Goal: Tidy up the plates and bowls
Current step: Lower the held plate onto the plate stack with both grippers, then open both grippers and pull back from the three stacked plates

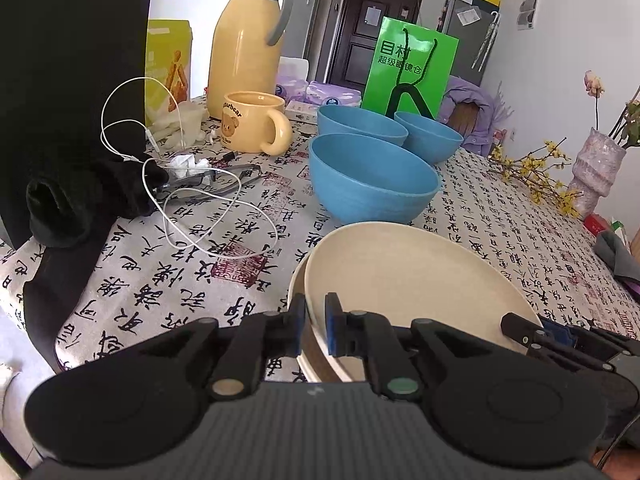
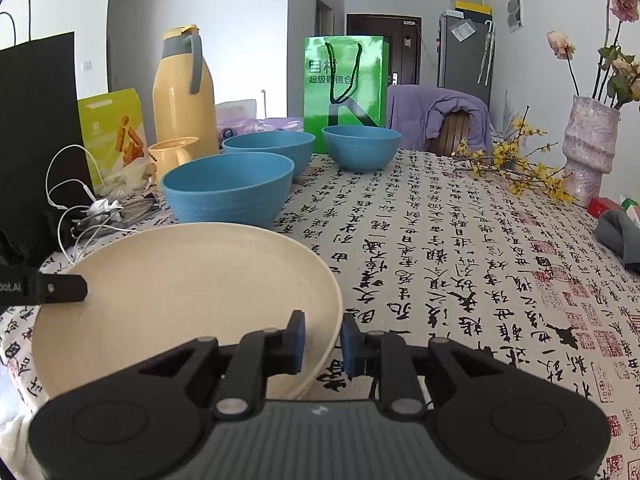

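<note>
Plates (image 1: 416,276), 2 cream ones stacked near the table's (image 2: 460,240) front edge before 3 blue bowls (image 1: 372,180), have your left gripper (image 1: 317,330) and right gripper (image 2: 323,342) nearly closed on opposite rims, so uneven lifting could slide the top plate off.

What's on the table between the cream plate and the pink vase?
Only bare patterned tablecloth lies between the cream plate and the pink vase; yellow flower sprigs lie beside the vase. The right wrist view shows it best.
</note>
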